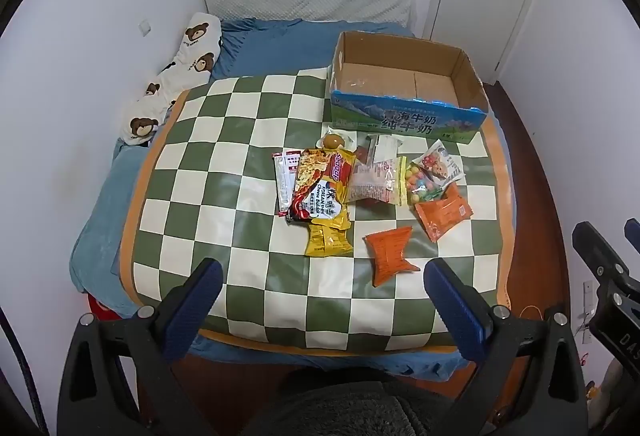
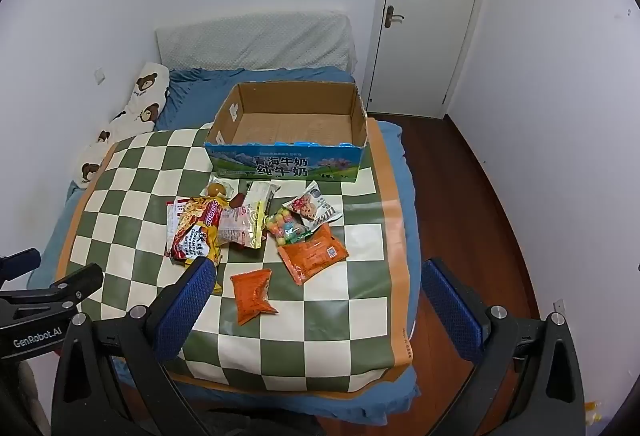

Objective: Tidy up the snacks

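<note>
**Both grippers wide apart, snacks waiting in front of the box**

Nearest the cameras, the left gripper [image 1: 322,274] hangs above the near edge of the checkered mat [image 1: 208,172], jaws spread wide and holding nothing. The right gripper [image 2: 318,278] is spread just as wide, empty too, out over the mat's near half. Its left blue pad [image 2: 188,300] sits in front of the yellow packet's lower end in that view; whether it touches, I cannot tell.

Just past the fingers lies a small orange packet [image 1: 390,256], alone on the mat. A step further, a larger orange packet [image 1: 442,212] lies tilted, touching a clear bag of coloured candy balls [image 1: 422,182]. To the left, the noodle packet [image 1: 320,186] overlaps a long yellow packet [image 1: 328,236] and a flat red-and-white sachet [image 1: 285,182]. Between the noodles and the candy lies a clear pink-tinted bag [image 1: 374,180], and a white biscuit pack [image 1: 442,162] lies at the right end.

Behind the pile stands the open cardboard box [image 1: 404,122], nothing inside, at the mat's far right corner. Beyond it come the blue bedsheet [image 1: 276,46], a bear-print pillow [image 1: 176,76] by the wall and the closed door [image 2: 430,8].
</note>
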Action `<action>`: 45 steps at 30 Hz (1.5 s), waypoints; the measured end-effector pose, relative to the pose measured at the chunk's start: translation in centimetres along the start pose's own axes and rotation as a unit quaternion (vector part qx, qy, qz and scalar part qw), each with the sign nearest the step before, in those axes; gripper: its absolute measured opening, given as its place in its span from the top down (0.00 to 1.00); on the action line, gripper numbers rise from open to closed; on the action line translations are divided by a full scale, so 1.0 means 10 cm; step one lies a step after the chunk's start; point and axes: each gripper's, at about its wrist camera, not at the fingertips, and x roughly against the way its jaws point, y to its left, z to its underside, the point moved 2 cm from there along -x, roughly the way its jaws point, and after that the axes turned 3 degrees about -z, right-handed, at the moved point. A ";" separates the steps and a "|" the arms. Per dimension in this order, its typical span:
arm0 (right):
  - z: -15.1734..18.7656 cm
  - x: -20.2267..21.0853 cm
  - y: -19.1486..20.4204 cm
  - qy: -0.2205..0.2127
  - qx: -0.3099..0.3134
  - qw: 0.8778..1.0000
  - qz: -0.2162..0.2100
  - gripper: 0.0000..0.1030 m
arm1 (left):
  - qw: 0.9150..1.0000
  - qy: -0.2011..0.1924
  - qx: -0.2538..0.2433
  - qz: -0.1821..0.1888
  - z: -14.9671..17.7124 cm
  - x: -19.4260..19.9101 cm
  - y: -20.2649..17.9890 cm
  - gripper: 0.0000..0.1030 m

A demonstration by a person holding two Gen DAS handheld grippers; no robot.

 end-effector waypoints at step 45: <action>0.04 0.06 -0.03 0.006 0.000 1.000 -0.007 0.00 | 1.000 0.000 -0.003 0.014 0.02 0.18 -0.11 0.00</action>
